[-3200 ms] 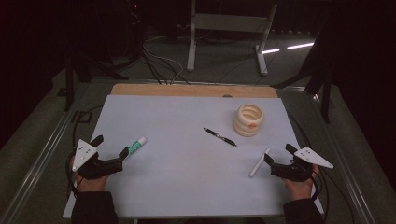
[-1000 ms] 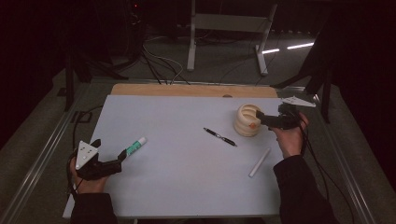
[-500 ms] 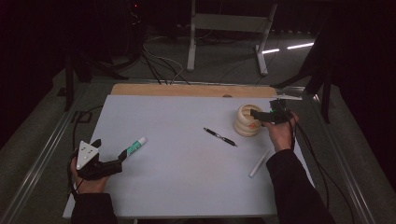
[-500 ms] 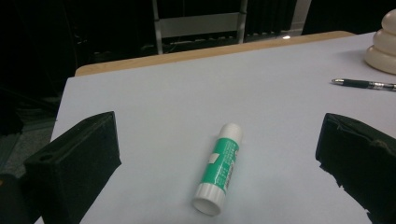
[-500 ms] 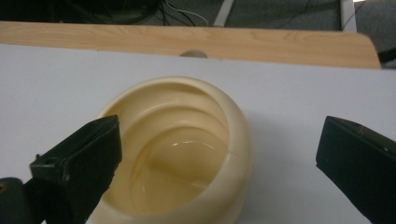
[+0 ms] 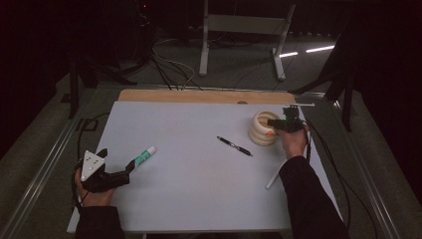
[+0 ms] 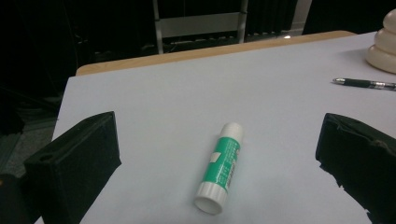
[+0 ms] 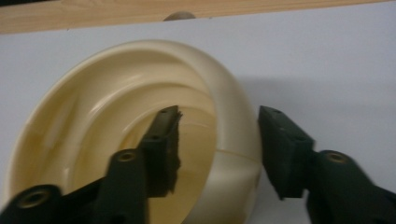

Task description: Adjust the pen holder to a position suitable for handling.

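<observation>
1. cream ribbed plastic cup point(image 6: 262, 128) is the landmark; it stands upright toward the far right of the white table sheet point(image 6: 189, 199).
2. right gripper point(image 8: 219, 149) has travelled from the near right edge up to this cup in the last seconds; its jaws now straddle the cup's wall, one inside, one outside, spread and not yet pinching.
3. this suggests a grasp of the rim is next.
4. black pen point(image 6: 234, 146) lies just left of the cup; a white stick point(image 6: 274, 174) lies nearer the person.
5. far left of the cup, the left gripper point(image 7: 219, 163) has stayed put, jaws wide apart around nothing, a green-and-white glue stick point(image 7: 221, 168) lying between them.

Glue stick point(image 6: 145, 156) left — pen point(image 6: 234, 146) centre — cup point(image 6: 261, 128) right.
</observation>
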Tool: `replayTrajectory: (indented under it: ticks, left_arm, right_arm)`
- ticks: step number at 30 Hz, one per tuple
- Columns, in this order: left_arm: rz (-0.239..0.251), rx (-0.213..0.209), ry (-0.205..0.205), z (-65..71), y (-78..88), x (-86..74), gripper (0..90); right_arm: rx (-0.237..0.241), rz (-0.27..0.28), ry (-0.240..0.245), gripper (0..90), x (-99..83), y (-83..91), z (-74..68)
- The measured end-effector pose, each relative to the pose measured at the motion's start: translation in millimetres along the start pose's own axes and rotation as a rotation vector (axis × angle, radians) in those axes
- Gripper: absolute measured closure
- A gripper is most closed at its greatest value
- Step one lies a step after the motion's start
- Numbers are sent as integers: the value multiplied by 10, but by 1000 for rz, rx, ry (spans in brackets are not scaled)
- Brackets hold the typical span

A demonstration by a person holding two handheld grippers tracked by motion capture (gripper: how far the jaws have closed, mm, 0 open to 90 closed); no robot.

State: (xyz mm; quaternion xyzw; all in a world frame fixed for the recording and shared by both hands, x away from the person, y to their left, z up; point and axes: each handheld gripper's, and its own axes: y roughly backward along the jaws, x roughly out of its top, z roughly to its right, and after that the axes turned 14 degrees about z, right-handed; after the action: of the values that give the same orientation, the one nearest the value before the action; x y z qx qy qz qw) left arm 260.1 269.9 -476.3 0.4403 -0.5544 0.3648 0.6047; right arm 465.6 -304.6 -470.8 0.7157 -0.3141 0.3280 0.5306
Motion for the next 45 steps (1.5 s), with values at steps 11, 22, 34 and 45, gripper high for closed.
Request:
replayTrajectory:
  ticks: [11,22,34,45]
  left_arm:
    - [-1,3,-2,2,1,-1,2]
    - [0,-3,0,-1,2,-3,2]
    - [-4,-4,-1,0,-4,-13,2]
    - [-8,-6,-2,3,-9,-19,2]
  right_arm:
    - [-52,29,14,748,14,105,-2]
    - [-40,60,38,749,73,254,-20]
    - [43,79,75,749,111,400,-185]
    - [139,72,150,749,89,489,-541]
